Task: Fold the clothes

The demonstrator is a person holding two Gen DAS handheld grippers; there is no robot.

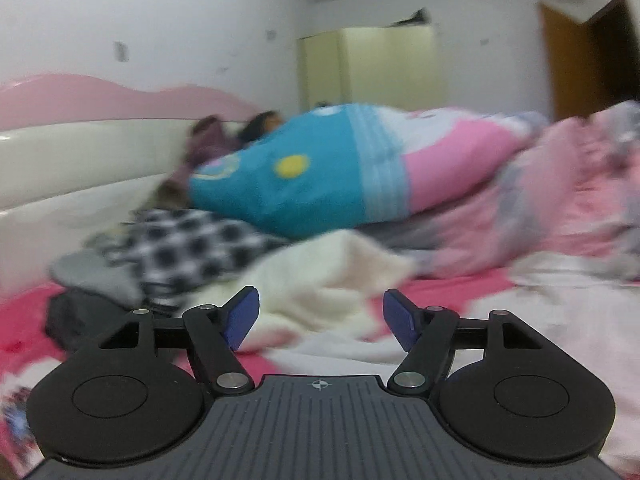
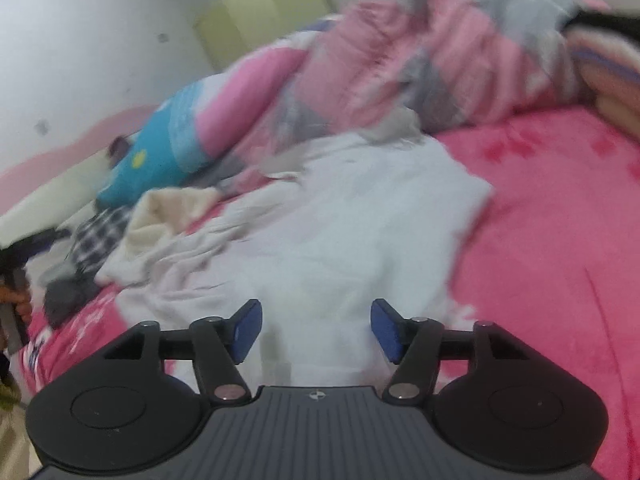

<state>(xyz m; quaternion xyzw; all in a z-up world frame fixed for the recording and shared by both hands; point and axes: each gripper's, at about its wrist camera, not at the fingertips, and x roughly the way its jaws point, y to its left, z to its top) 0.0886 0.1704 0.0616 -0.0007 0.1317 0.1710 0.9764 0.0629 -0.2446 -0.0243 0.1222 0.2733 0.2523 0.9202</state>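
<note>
Both views are blurred. A white garment (image 2: pixel 360 232) lies spread on the pink bed sheet (image 2: pixel 552 216), just ahead of my right gripper (image 2: pixel 316 330), which is open with nothing between its blue pads. A cream fleecy piece (image 1: pixel 320 276) lies in front of my left gripper (image 1: pixel 320 320), which also stands open and holds nothing. Left of the cream piece sit a black-and-white checked garment (image 1: pixel 192 248) and a grey one (image 1: pixel 92 276). The same cream piece (image 2: pixel 168 208) and checked garment (image 2: pixel 100 236) show at the left of the right wrist view.
A blue-and-pink cartoon pillow (image 1: pixel 320 168) and a rumpled pink-grey quilt (image 1: pixel 560 200) fill the far side of the bed. A cream and pink headboard (image 1: pixel 80 152) runs along the left. A pale wardrobe (image 1: pixel 368 64) and a wooden door (image 1: pixel 580 56) stand behind.
</note>
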